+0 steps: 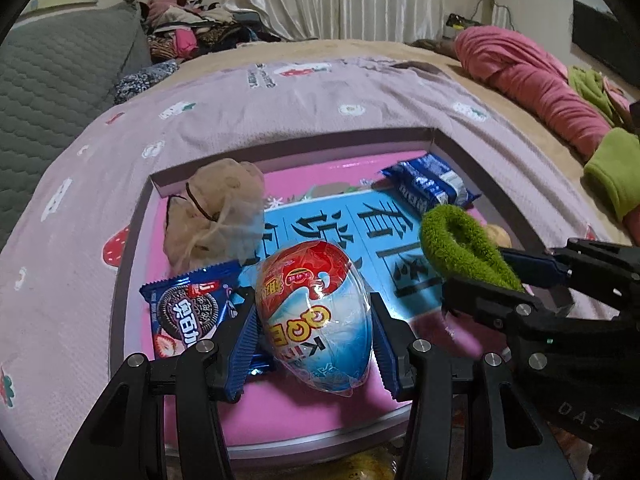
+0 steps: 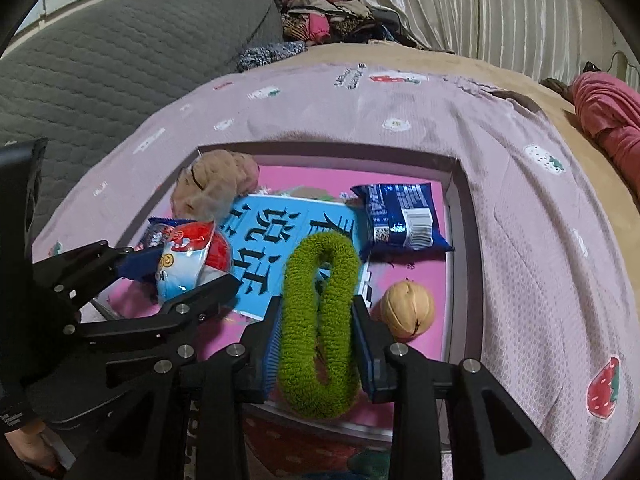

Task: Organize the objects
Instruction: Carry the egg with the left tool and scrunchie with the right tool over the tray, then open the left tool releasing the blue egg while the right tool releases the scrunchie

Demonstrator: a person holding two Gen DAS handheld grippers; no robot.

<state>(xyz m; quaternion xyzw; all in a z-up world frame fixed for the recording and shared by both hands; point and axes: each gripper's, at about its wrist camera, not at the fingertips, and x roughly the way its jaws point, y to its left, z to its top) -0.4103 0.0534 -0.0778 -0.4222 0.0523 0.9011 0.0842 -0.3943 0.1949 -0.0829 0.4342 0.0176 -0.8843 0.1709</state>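
A shallow pink box [image 1: 280, 420] [image 2: 450, 196] lies on the bed. My left gripper [image 1: 314, 320] is shut on a wrapped red, white and blue toy egg [image 1: 316, 312] [image 2: 188, 258] over the box's near left part. My right gripper [image 2: 316, 334] [image 1: 480, 276] is shut on a fuzzy green hair ring [image 2: 320, 320] [image 1: 460, 240] over the near middle. In the box lie a blue booklet [image 1: 360, 232] [image 2: 272, 240], an Oreo pack [image 1: 188, 312], a dark blue snack pack [image 1: 432, 188] [image 2: 400, 216], a beige mesh pouch [image 1: 216, 216] [image 2: 212, 188] and a walnut [image 2: 408, 308].
The box rests on a lilac strawberry-print blanket [image 1: 280, 100] [image 2: 540, 240]. A grey quilted cushion [image 1: 48, 80] [image 2: 100, 60] is at the left. A pink garment [image 1: 532, 80] and a green one [image 1: 612, 168] lie at the right. Piled clothes [image 1: 192, 28] and curtains stand behind.
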